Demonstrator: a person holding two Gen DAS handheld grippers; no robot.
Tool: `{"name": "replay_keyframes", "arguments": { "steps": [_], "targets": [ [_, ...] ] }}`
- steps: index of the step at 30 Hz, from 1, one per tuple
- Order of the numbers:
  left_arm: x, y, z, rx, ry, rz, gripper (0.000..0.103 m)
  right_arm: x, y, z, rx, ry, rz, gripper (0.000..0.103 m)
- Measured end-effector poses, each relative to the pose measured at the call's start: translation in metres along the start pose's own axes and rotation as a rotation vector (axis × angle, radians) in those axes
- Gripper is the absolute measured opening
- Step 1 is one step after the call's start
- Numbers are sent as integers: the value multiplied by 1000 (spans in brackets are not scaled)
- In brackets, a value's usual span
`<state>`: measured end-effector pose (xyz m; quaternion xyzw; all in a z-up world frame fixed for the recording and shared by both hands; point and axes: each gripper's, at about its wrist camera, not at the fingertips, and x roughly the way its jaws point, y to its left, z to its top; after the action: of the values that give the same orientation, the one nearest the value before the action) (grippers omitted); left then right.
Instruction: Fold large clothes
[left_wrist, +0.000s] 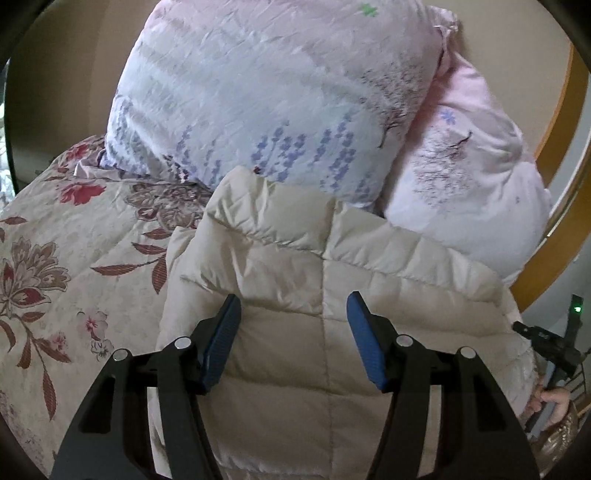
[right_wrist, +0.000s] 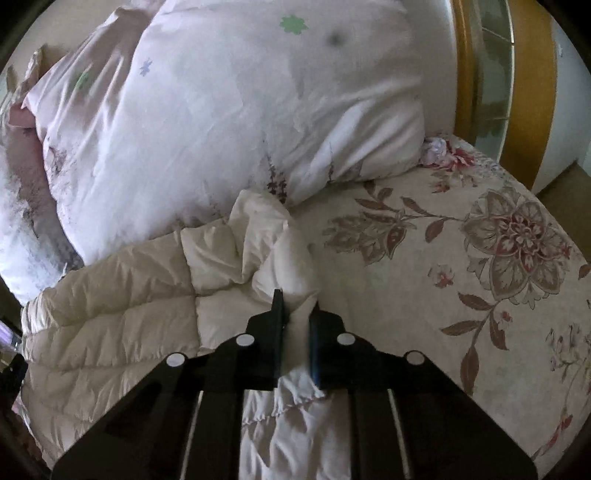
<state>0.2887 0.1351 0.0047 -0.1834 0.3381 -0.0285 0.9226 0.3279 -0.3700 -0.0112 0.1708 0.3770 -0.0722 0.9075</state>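
Note:
A cream quilted puffer jacket (left_wrist: 295, 280) lies on a flowered bedspread, its far edge against the pillows. My left gripper (left_wrist: 293, 306) hovers just above the jacket's middle with its blue pads wide apart and nothing between them. In the right wrist view the same jacket (right_wrist: 122, 295) spreads to the left, and a bunched corner of it (right_wrist: 288, 273) rises ahead of the fingers. My right gripper (right_wrist: 297, 306) is shut on that cream fabric, which is pinched in the narrow gap between the jaws.
Two large pale pillows (left_wrist: 266, 92) (right_wrist: 229, 118) with purple flower prints lean at the head of the bed. The flowered bedspread (right_wrist: 480, 258) stretches to the right. A wooden frame (right_wrist: 532, 92) stands behind. A hand on another gripper (left_wrist: 550, 398) shows at the far right.

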Motion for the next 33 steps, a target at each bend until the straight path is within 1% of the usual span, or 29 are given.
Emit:
{"name": "replay_keyframes", "arguments": {
  "steps": [8, 11, 13, 15, 17, 19, 20, 21, 22, 23, 24, 25, 26, 27, 28, 29, 30, 31, 32, 33],
  "targets": [
    [22, 7, 2, -46, 14, 69, 61, 21, 4, -2, -9, 20, -96, 13],
    [29, 12, 2, -81, 21, 88, 61, 31, 5, -4, -12, 40, -126, 16],
    [32, 14, 0, -107, 21, 94, 61, 37, 5, -5, -1, 54, -137, 20],
    [32, 18, 0, -147, 22, 84, 61, 39, 3, -6, 14, 61, -133, 23],
    [31, 23, 0, -186, 25, 59, 61, 37, -2, -5, 33, 71, -102, 28],
    [20, 30, -2, -228, 29, 10, 62, 30, -11, -5, 69, 73, -66, 41],
    [15, 32, -3, -233, 29, -2, 64, 21, -18, -6, 103, 68, -49, 55],
    [9, 34, -4, -234, 27, -13, 64, 10, -26, -8, 134, 58, -45, 62],
    [0, 37, -4, -231, 20, -11, 67, 3, -30, -9, 148, 45, -36, 62],
    [-8, 40, -5, -232, 6, -4, 72, -9, -36, -11, 167, 15, -23, 62],
    [-13, 43, -4, -236, -3, -6, 74, -18, -38, -13, 171, -14, -17, 61],
    [-18, 45, -4, -238, -11, -21, 75, -24, -38, -13, 160, -39, -12, 60],
    [-20, 44, -5, -234, -8, -34, 75, -28, -33, -13, 130, -54, 11, 56],
    [-20, 42, -7, -224, 3, -43, 75, -29, -28, -14, 109, -52, 42, 48],
    [-19, 40, -7, -215, 7, -46, 75, -28, -22, -14, 93, -46, 76, 46],
    [-16, 36, -8, -195, 14, -42, 75, -27, -12, -15, 69, -40, 114, 46],
    [-12, 31, -8, -175, 24, -26, 75, -25, -4, -16, 43, -36, 126, 46],
    [-9, 28, -10, -165, 29, -8, 75, -20, 5, -16, 14, -27, 117, 47],
    [-4, 25, -10, -161, 32, 9, 75, -10, 14, -18, -17, 3, 74, 48],
    [-1, 24, -11, -162, 33, 24, 75, -3, 16, -19, -20, 27, 41, 49]
  ]
}}
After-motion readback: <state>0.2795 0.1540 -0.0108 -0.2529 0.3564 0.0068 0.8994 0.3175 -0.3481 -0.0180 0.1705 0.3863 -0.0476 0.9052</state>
